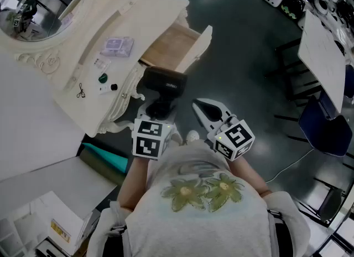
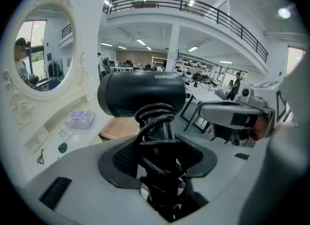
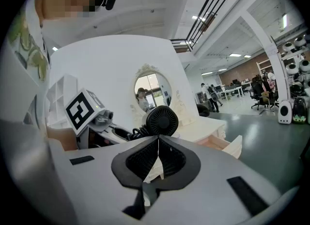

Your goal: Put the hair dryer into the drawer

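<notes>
1. The left gripper (image 2: 156, 146) is clamped on the cord-wrapped handle of the black hair dryer (image 2: 142, 93). The right gripper (image 3: 158, 147) has its jaws pressed together on nothing.
2. Only the right gripper view shows the dryer's round rear grille.
3. The dryer is held above the dark floor (image 1: 238, 57), near the pulled-out drawer (image 1: 176, 45).
4. The white vanity (image 1: 119, 71) stands beyond.
</notes>
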Demonstrator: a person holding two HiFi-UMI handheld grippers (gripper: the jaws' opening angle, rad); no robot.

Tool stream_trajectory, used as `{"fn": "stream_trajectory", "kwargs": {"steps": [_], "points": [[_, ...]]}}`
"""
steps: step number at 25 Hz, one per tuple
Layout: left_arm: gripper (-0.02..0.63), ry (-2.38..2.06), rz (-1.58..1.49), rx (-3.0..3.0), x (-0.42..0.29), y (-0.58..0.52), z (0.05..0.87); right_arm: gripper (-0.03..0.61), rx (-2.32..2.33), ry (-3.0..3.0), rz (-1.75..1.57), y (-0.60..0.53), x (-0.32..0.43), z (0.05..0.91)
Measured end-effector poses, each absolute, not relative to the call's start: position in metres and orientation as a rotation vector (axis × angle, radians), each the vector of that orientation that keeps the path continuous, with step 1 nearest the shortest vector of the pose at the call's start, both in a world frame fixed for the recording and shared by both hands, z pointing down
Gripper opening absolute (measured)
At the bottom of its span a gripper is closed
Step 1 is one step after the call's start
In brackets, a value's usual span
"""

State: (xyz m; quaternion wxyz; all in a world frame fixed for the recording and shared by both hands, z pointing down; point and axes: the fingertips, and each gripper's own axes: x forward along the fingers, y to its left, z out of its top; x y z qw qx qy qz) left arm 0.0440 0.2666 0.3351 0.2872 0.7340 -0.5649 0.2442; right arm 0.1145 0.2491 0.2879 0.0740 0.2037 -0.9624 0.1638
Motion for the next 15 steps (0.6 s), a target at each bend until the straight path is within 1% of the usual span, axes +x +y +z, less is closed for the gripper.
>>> {"fn": "stream_trajectory", "kwargs": {"steps": [9,15], "points": [[0.221,-1.52,0.648,1.943,0.05,0.273,0.34,0.023,0.609,-2.931,0.446,0.254,0.125,0.283],[0.221,-1.517,0.651,1.933,0.04,0.257,0.349,0.023,0.575,-2.958,0.492,0.251,0.123,0.288]]}}
